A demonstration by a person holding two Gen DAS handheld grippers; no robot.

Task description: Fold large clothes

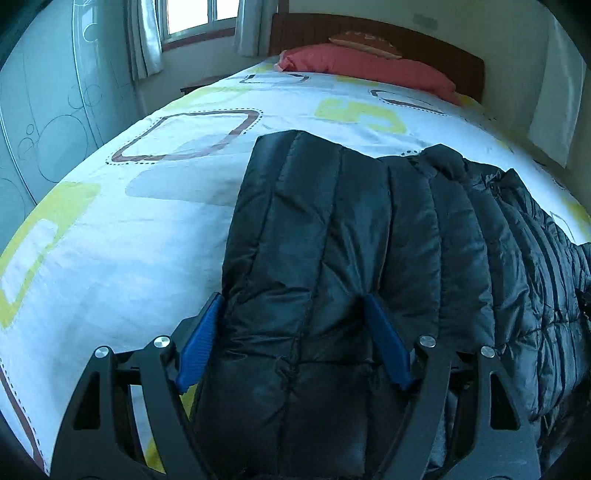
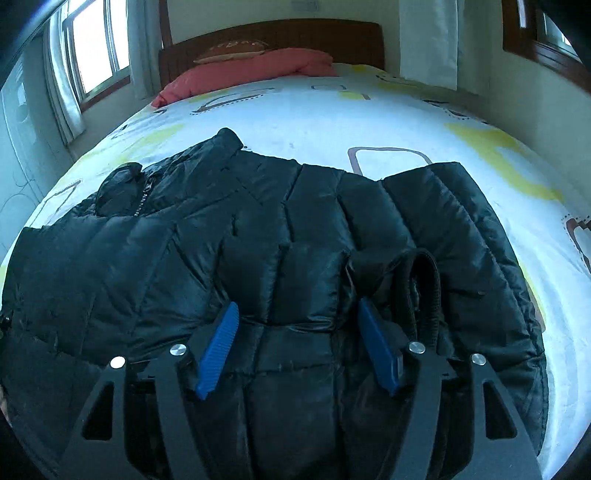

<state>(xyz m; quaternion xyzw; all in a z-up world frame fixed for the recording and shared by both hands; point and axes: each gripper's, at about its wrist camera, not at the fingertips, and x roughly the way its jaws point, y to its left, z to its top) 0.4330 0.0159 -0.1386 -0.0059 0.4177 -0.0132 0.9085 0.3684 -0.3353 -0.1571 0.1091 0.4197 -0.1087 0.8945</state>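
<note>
While both grippers' fingers stand spread, the black quilted jacket [image 1: 351,240] lies crumpled on the bed [image 1: 129,229].

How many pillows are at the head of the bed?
2. A long pink pillow lies across the bed by the headboard. A smaller brown patterned cushion rests on top of it. Others may be hidden behind.

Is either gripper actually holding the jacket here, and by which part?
Neither visibly grips. Left gripper and right gripper stand open, fingers pressed into the black puffer jacket near its closest edge.
</note>
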